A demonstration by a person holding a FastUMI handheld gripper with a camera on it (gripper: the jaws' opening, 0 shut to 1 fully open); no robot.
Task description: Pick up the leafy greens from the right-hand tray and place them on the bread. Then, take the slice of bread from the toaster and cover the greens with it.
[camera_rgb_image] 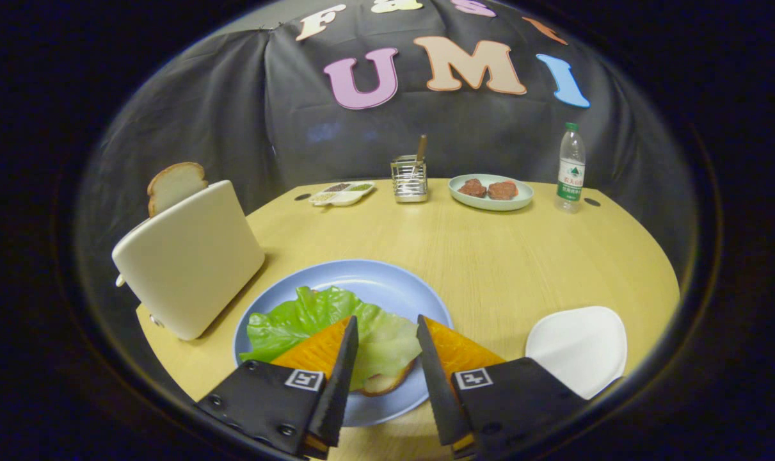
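The lettuce leaf [323,323] already lies on the bread slice [382,383] on the blue plate [368,278], directly under and between the fingers of the hand-held gripper [387,333]; a rim of crust peeks out from beneath the leaf on the near side. The fingers stand wide apart and hold nothing. So the greens look placed, and the step left, as I judge it, is the second slice. That toast slice [175,186] stands upright in the slot of the cream toaster [189,259], which sits ahead and well to the left of the fingers, just beside the plate. Its broad face runs along the toaster's length, so the fingers would likely need to swing left, rise above the slot and pinch across the slice's thin side. To the right of the fingers lies the white tray [579,349], bare. Farther ahead on the bench [489,256] are a plate of meat patties [491,191], a utensil holder [409,179], a divided condiment dish [341,192] and a water bottle [571,168].
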